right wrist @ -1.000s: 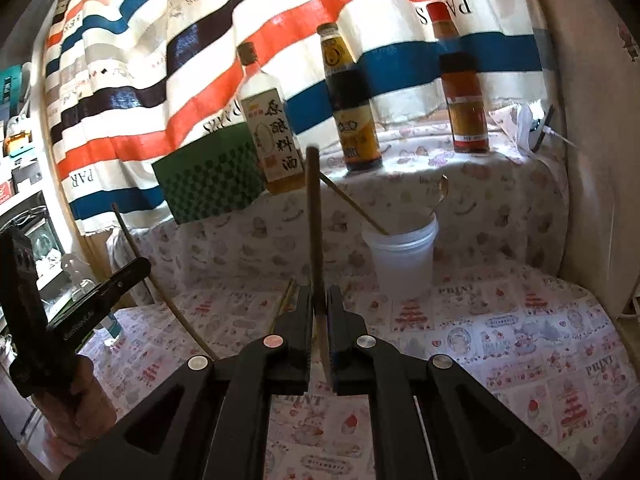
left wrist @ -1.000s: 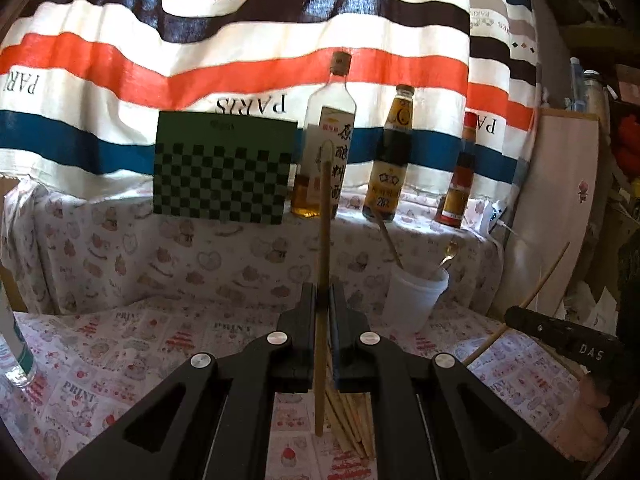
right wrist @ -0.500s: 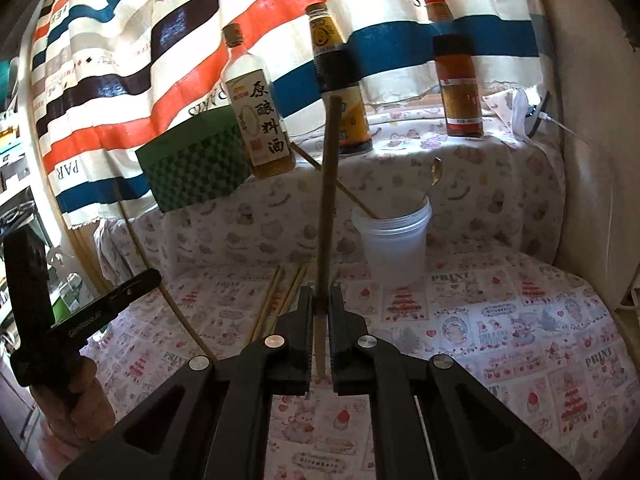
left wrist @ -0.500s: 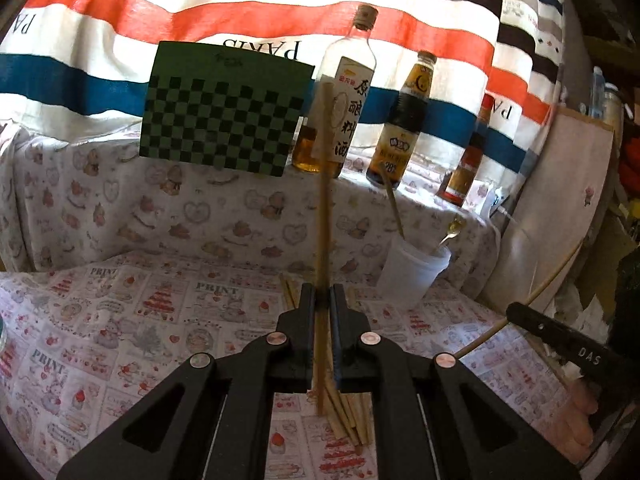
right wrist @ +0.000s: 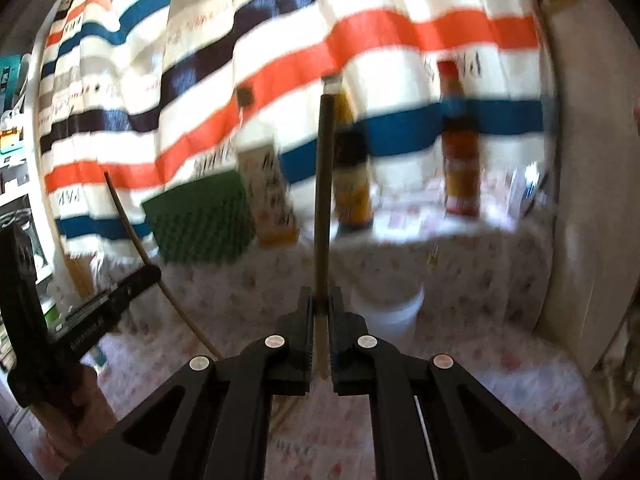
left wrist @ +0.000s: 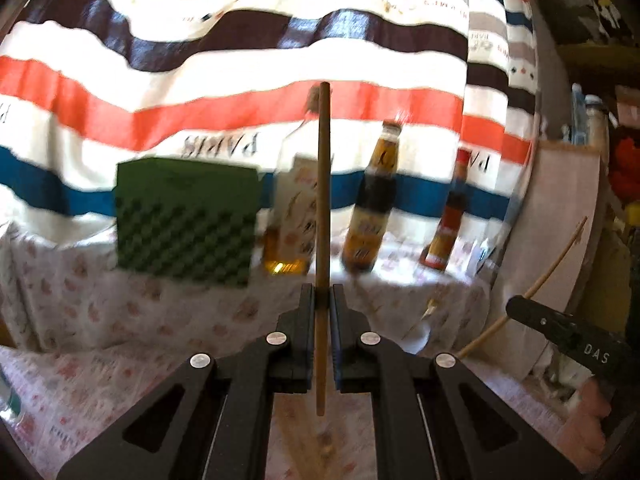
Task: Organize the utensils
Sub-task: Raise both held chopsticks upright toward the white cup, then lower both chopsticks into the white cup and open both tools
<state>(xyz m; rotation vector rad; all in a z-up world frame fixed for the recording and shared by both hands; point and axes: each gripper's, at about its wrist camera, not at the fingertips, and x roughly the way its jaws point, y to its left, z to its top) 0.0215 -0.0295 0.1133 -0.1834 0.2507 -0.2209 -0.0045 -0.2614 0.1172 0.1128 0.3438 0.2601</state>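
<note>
**One chopstick in each gripper, cup ahead and below**

You hold a wooden chopstick clamped in your left gripper, jaws pressed together on its lower part, so most of the stick stands upright above the fingers and a short tail hangs below them. Your right gripper pinches a second chopstick the same way, also near vertical. Gripping low and keeping them upright looks like a carry hold: the long free ends are clear of the cloth and could be tipped into a container.

Both sticks are slim, round and plain brown wood; the one on the right looks darker towards its top.

The likely destination is the white cup, standing on the printed tablecloth just beyond your right fingers; what it holds is too blurred to tell. Behind, on a raised ledge, are a green checkered board and three sauce bottles before a striped curtain. More sticks may lie on the cloth below, but blur hides them.
</note>
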